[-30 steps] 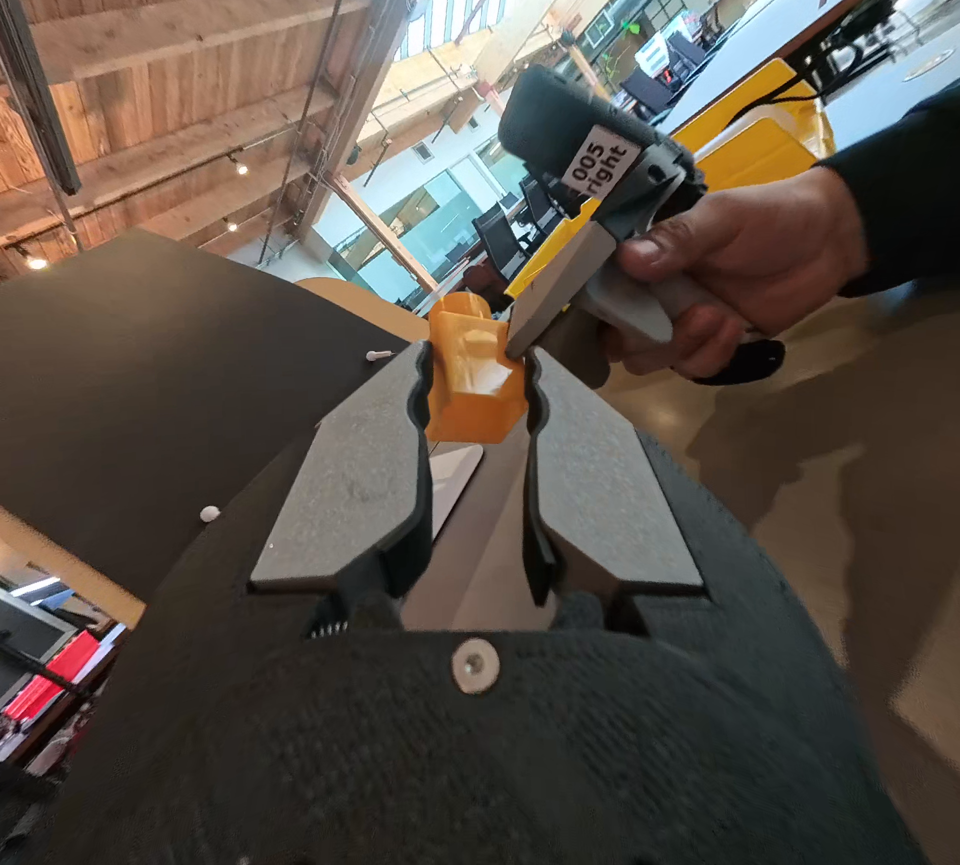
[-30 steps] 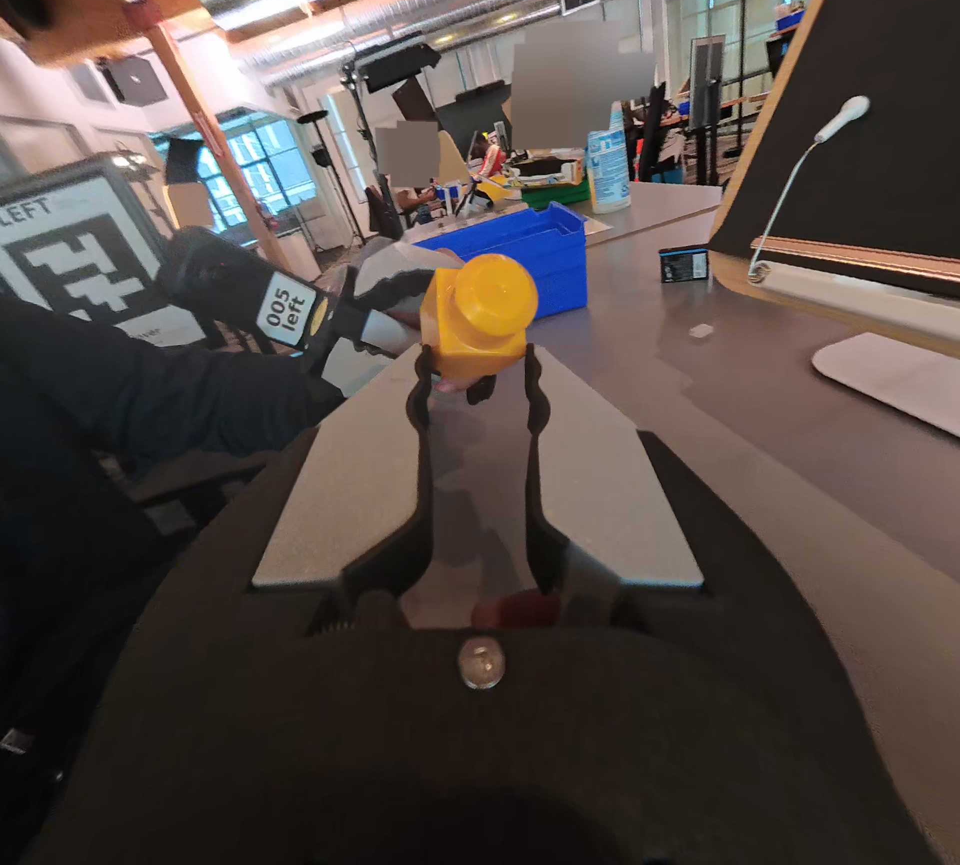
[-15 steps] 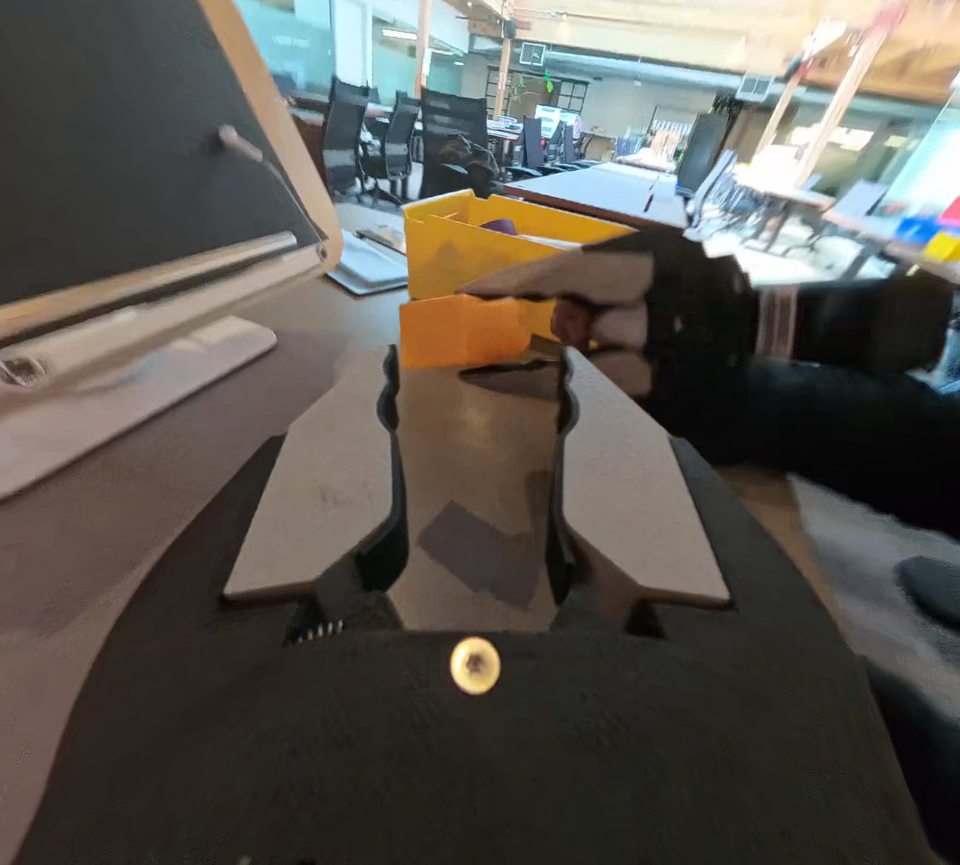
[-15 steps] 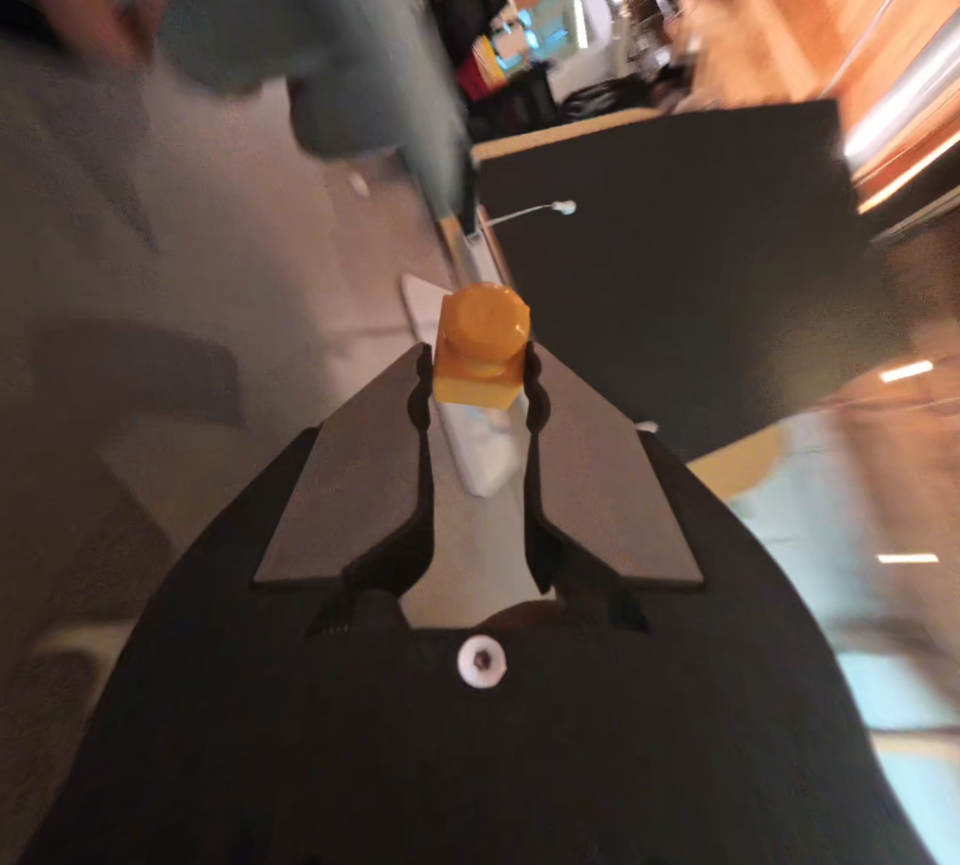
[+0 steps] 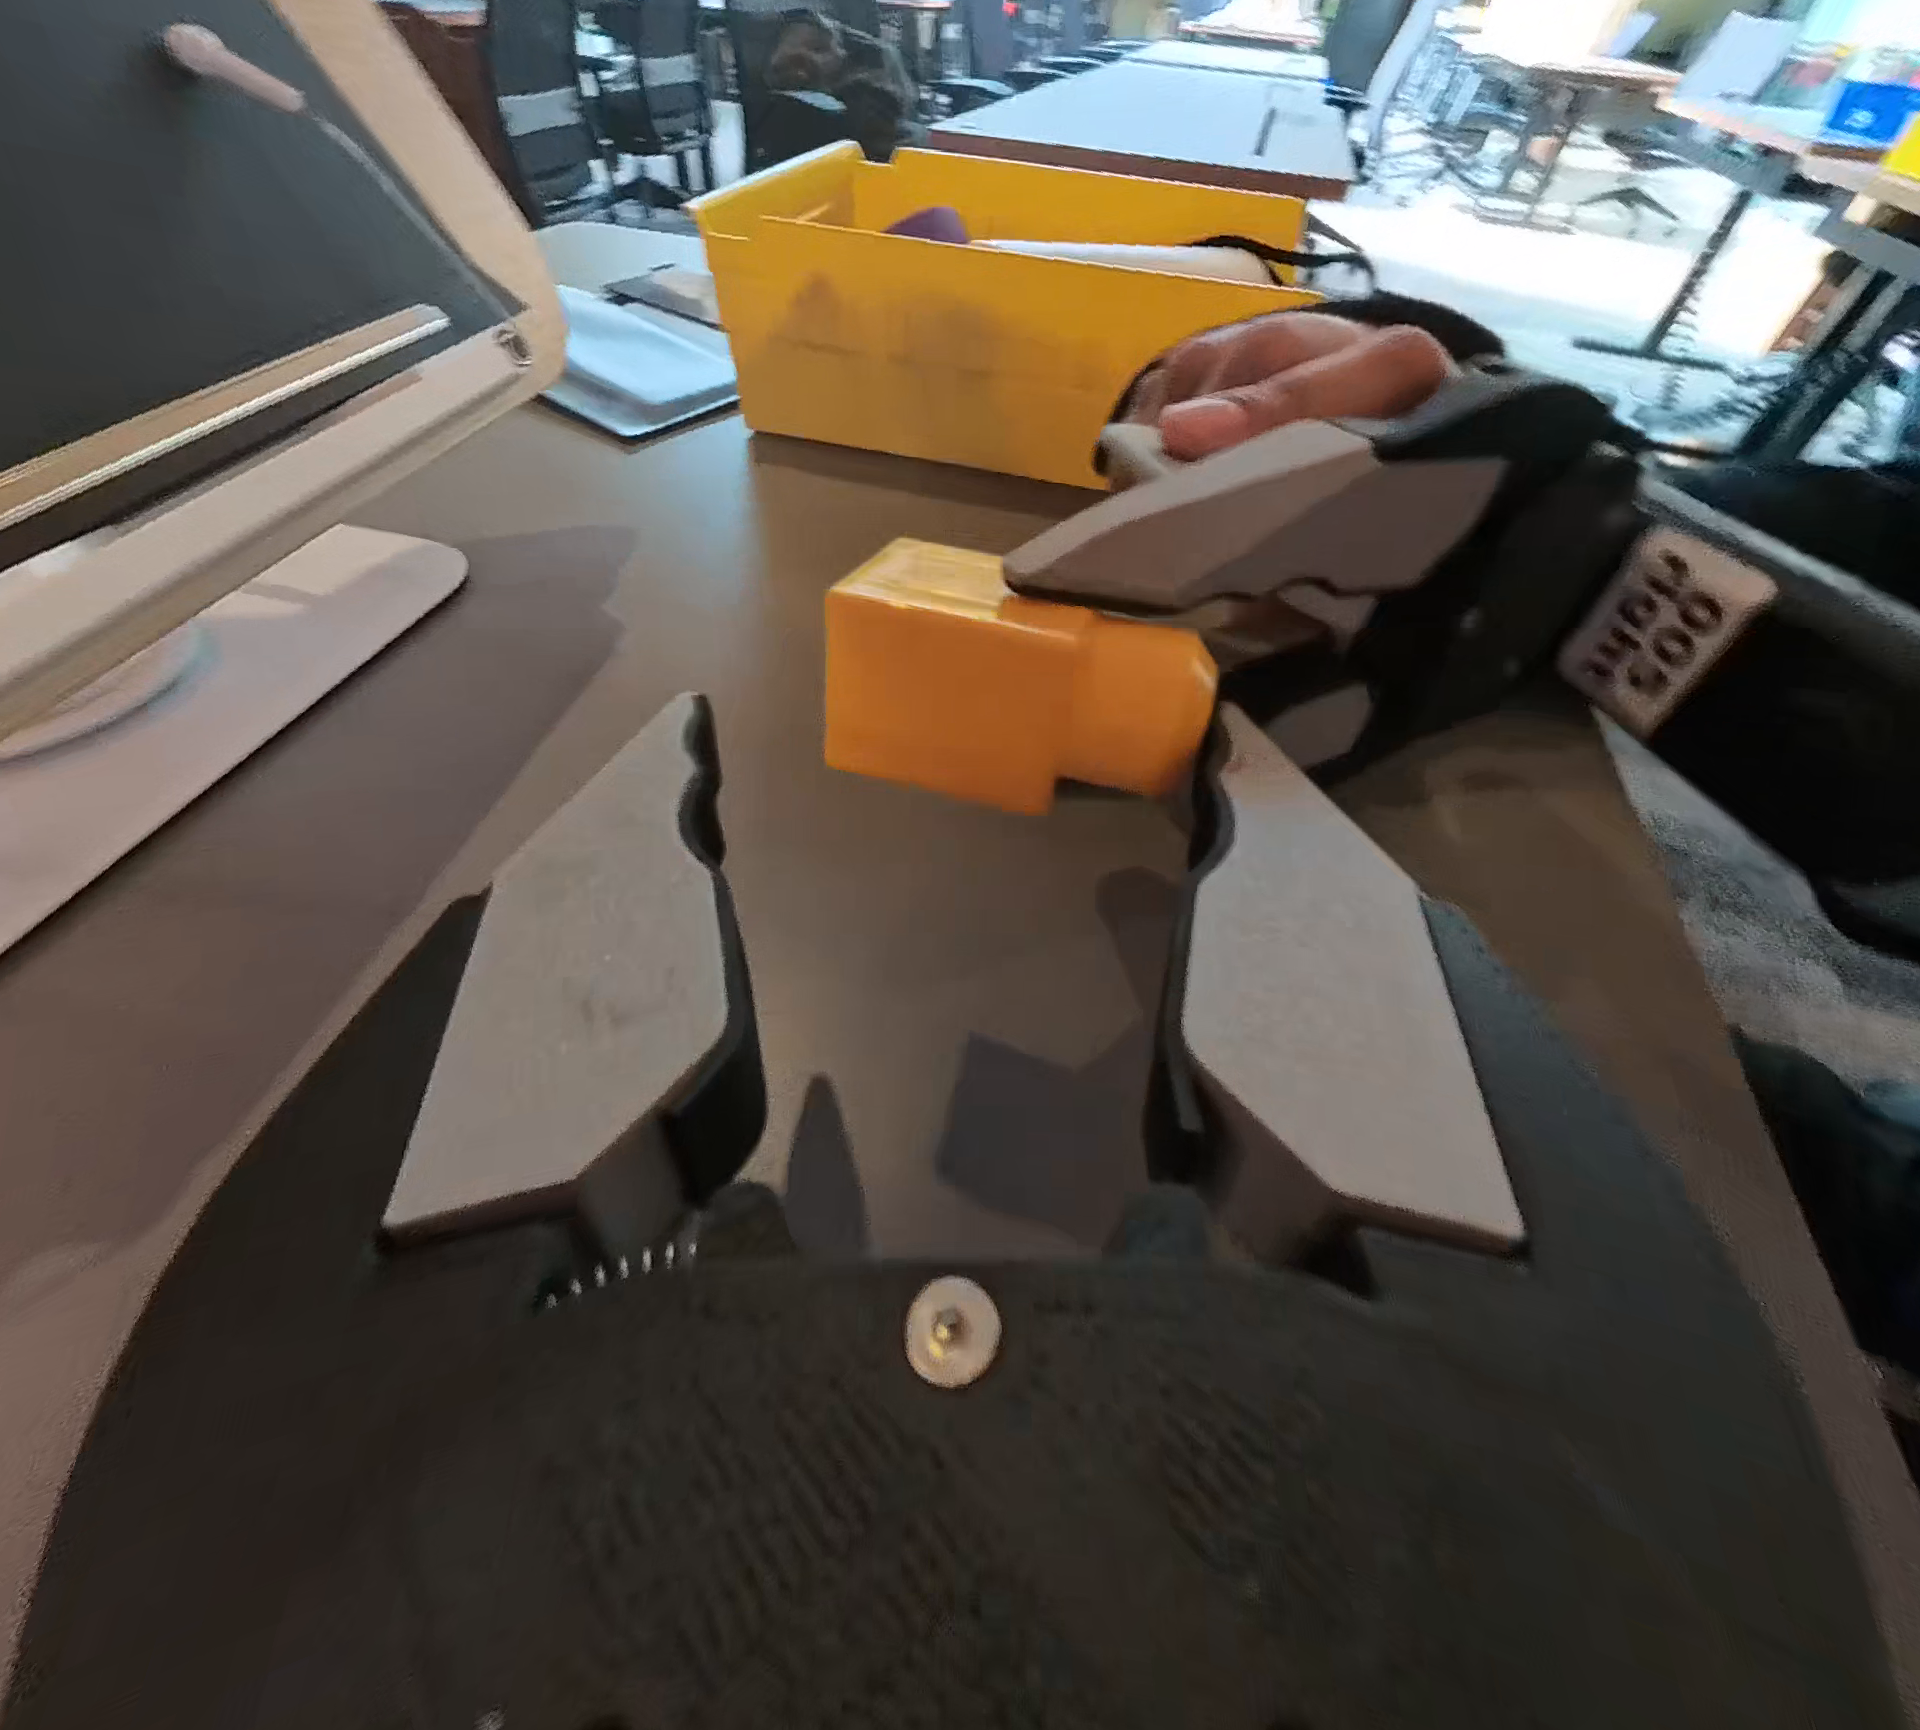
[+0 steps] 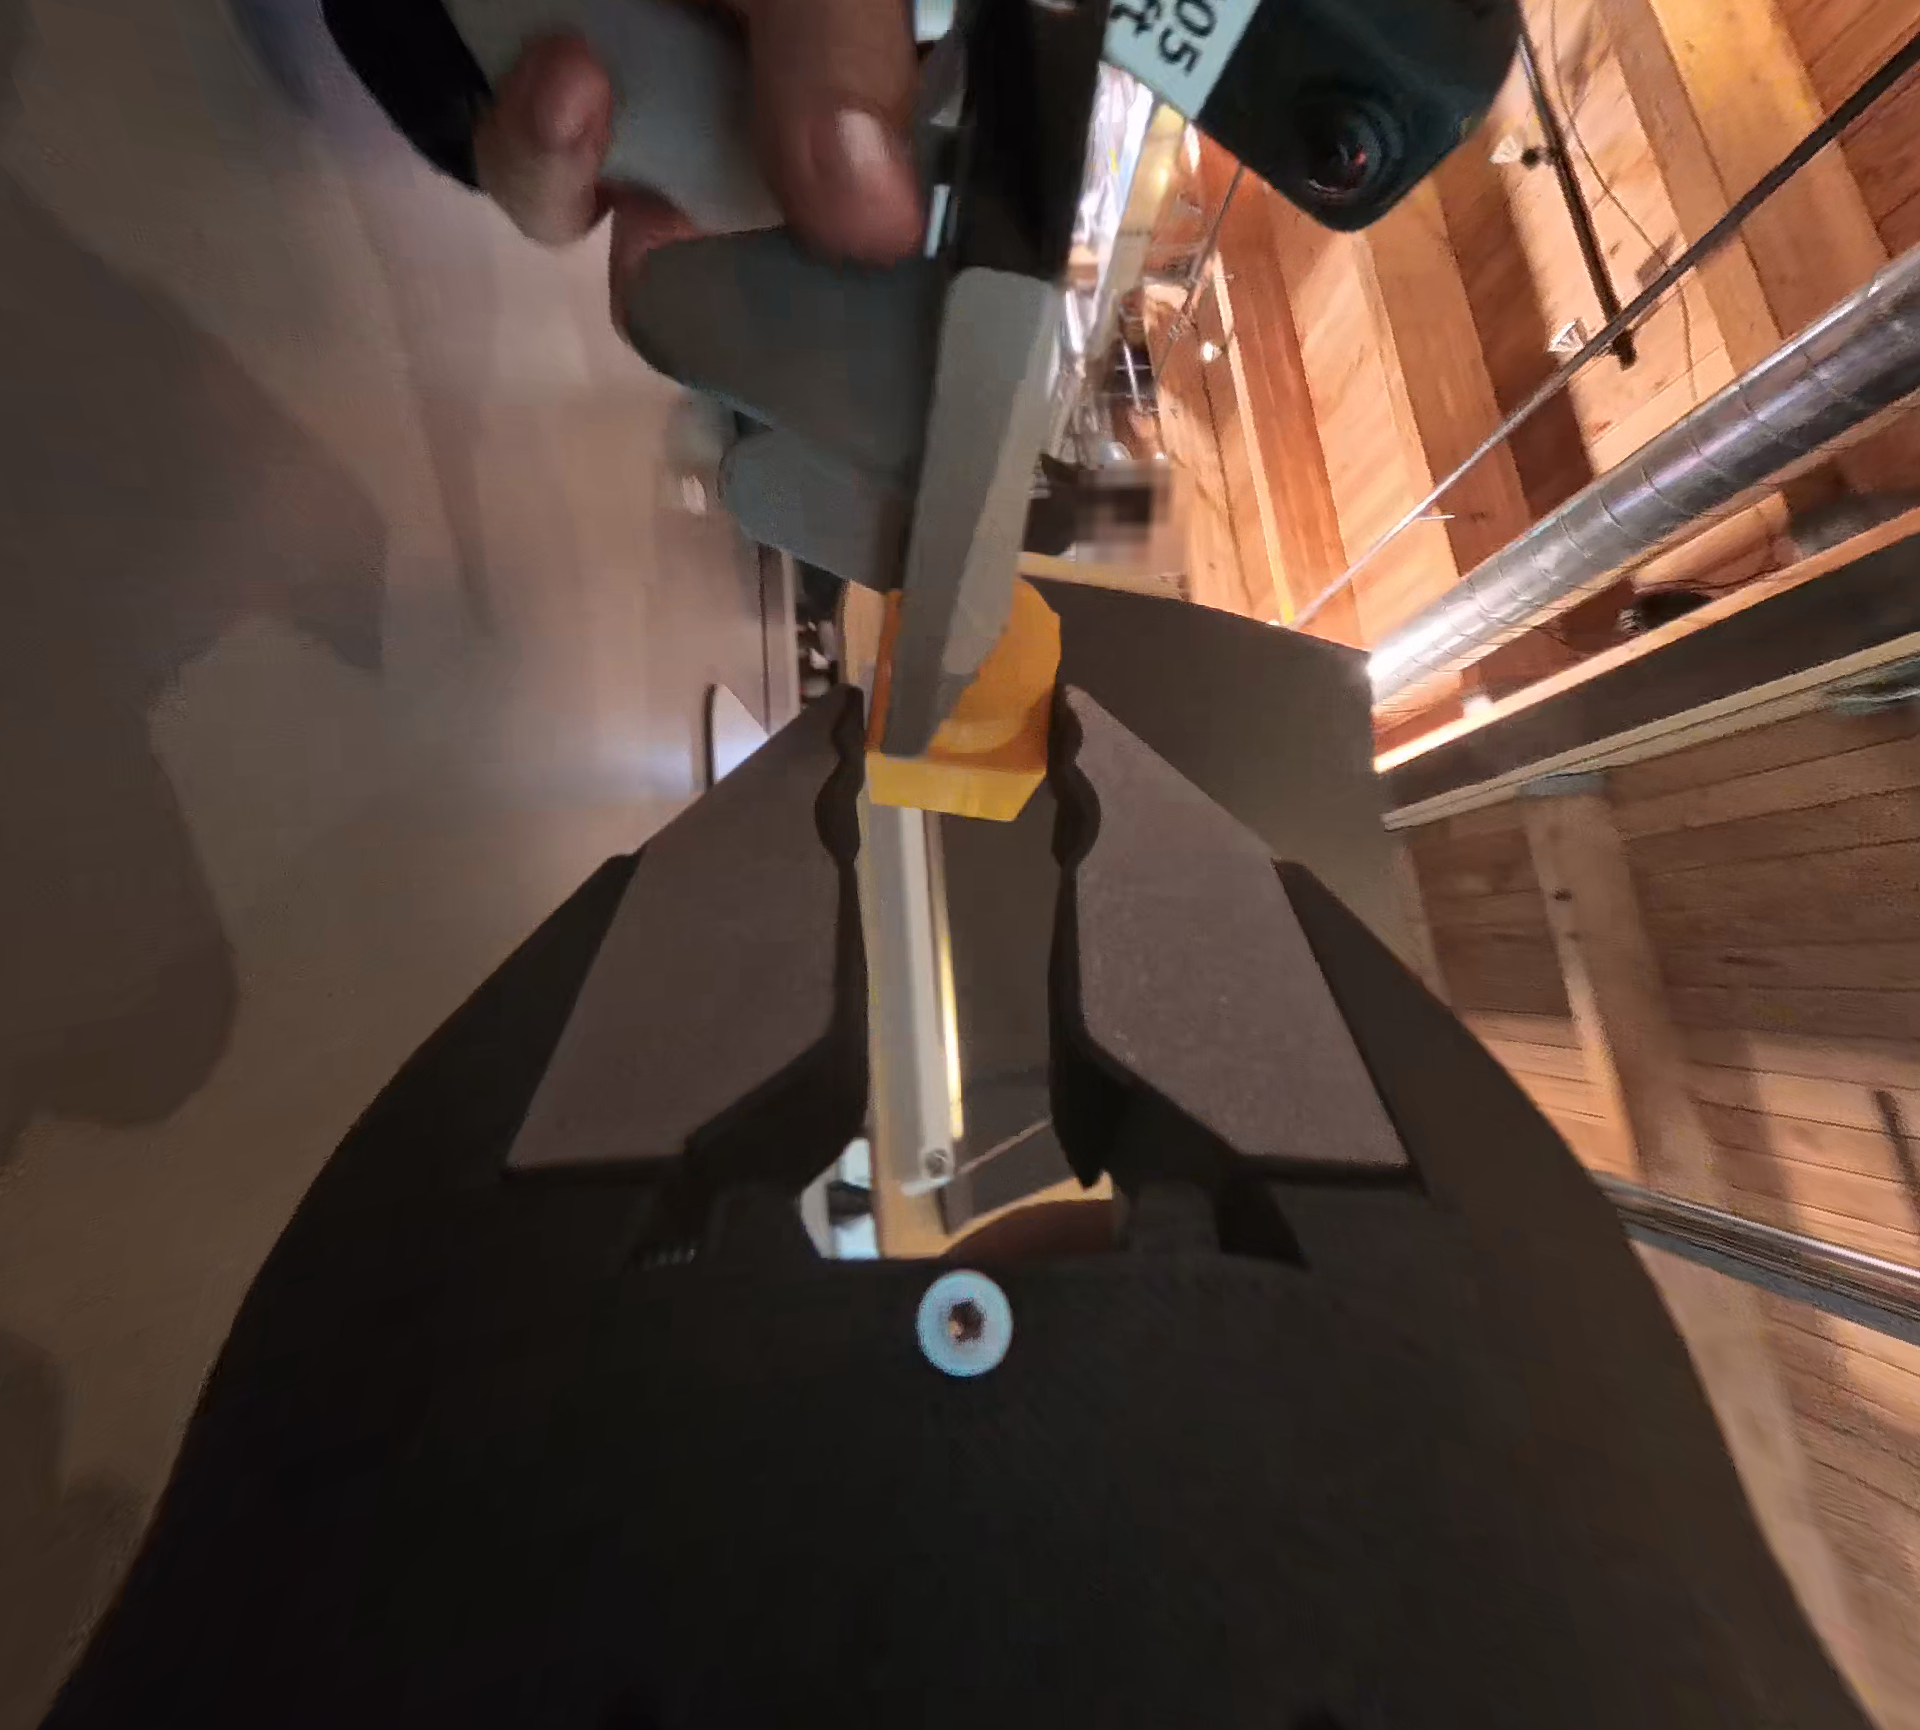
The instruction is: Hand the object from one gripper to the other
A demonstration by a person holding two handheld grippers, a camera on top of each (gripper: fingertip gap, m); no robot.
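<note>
Open-plan office space stretches behind the work, with rows of dark chairs and long desks beyond the left gripper's jaws, and timber ceiling boards and silver ducting past the right gripper's jaws, which are rolled sideways. Nearer, the dark bench (image 5: pixel 644 537) carries a monitor (image 5: pixel 156 246) on a pale foot off to the left of the left jaws, and a yellow bin (image 5: pixel 935 350) straight ahead beyond them, with things inside too hidden to name.

Closer in, the left gripper (image 5: pixel 951 776) has its jaws spread wide with nothing between them; its right finger (image 5: pixel 1320 1005) sits just beside the knob end of the orange block (image 5: pixel 956 683). That block hangs above the bench just ahead of the left jaws, lying on its side with the knob pointing right. It is pinched by the right gripper (image 6: pixel 956 745), whose jaws are closed on its flat sides, probably because those faces give the surest hold. In the right wrist view, one finger of the left gripper crosses in front of the block.

My reading is that the block now belongs to the right gripper, so the left has let go and stands open to clear away. The hand (image 5: pixel 1288 381) on the right gripper's handle keeps the squeeze on.
</note>
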